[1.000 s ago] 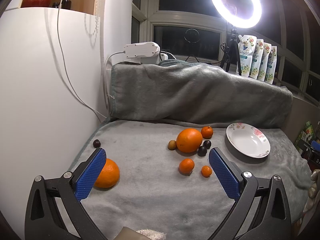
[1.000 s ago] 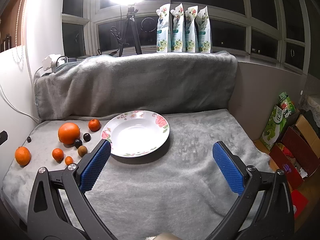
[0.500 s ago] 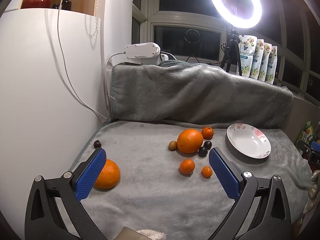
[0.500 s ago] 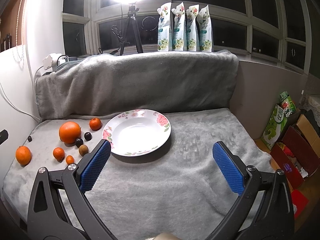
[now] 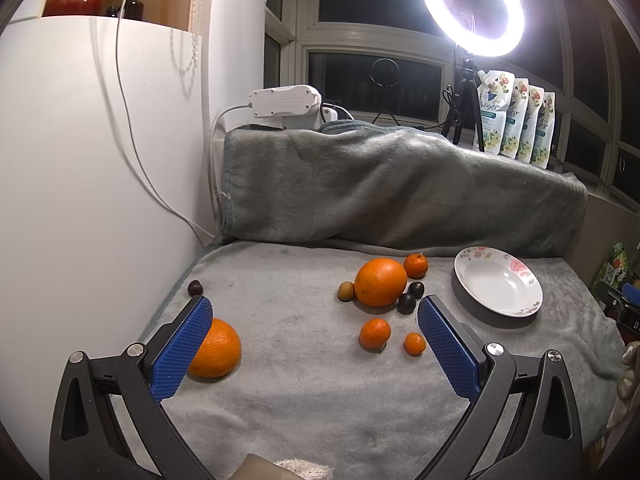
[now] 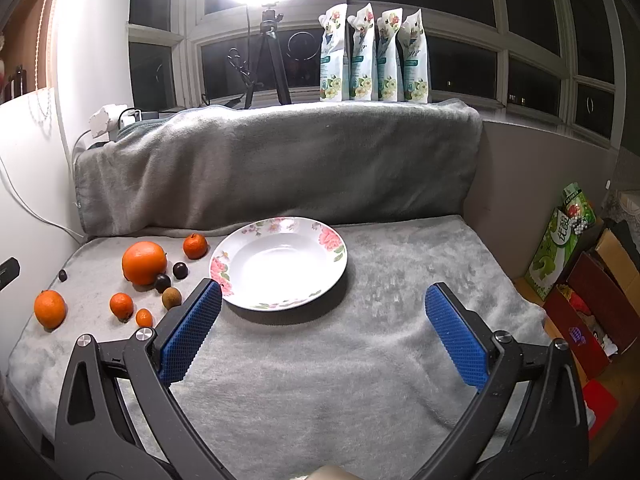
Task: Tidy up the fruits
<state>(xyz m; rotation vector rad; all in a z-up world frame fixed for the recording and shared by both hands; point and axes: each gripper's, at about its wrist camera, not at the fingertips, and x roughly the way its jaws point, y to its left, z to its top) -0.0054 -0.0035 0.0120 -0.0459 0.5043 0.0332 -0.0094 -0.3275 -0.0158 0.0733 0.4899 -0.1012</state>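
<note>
On the grey blanket [image 5: 304,360] lie a big orange [image 5: 380,282], three small mandarins [image 5: 375,333], two dark plums [image 5: 411,297], a brown kiwi-like fruit [image 5: 345,291] and a lone dark plum [image 5: 195,288]. A second orange [image 5: 218,348] sits partly behind my left gripper's left finger. My left gripper [image 5: 314,342] is open and holds nothing. The floral white plate [image 6: 256,254] stands bare at the right of the fruit. My right gripper [image 6: 324,334] hangs open just in front of the plate; the fruit cluster [image 6: 144,262] lies to its left.
A white cabinet wall [image 5: 92,184] borders the left edge. A blanket-covered ledge [image 6: 280,160] rises behind, with a power strip [image 5: 284,100], ring light tripod [image 6: 268,60] and several pouches [image 6: 372,56]. Boxes and bags [image 6: 572,256] sit beyond the right edge.
Both views have shifted only slightly; the fruit and plate stay where they were, and both grippers remain open.
</note>
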